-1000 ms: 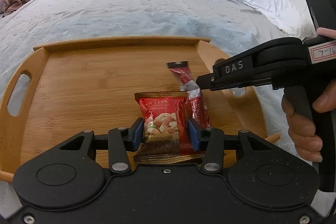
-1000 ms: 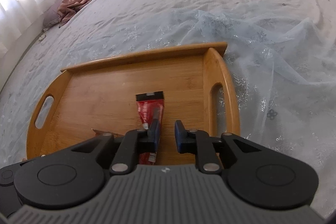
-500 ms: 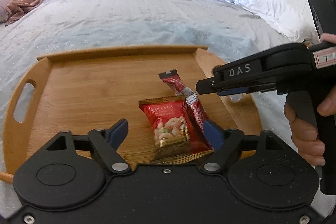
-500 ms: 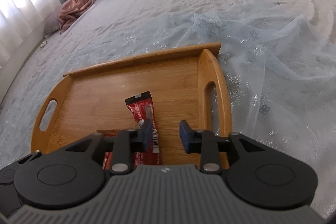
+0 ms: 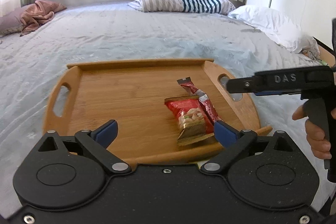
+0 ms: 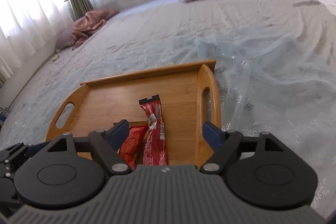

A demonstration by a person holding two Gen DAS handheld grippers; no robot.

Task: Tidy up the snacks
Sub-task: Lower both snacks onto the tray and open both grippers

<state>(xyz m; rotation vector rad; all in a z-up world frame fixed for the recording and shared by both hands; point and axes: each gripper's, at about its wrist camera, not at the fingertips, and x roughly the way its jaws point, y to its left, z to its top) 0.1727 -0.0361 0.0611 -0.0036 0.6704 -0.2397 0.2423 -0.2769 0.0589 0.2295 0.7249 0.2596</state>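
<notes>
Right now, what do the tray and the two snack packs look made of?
Tray: bamboo or light wood, smooth satin finish; visible straight grain strips.
Nut pack: glossy printed plastic or foil film, going by its crimped edge and sheen.
Long red pack: likely the same kind of film; it is wrinkled, with a notched end seal.

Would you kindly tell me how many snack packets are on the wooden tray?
2: a red nut packet near the wooden tray's front edge, and a slim red stick packet touching its right side. None seems hidden.

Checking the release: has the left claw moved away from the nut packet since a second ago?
Yes. The left claw has opened and backed off toward the wooden tray's near rim; the nut packet lies free.
</notes>
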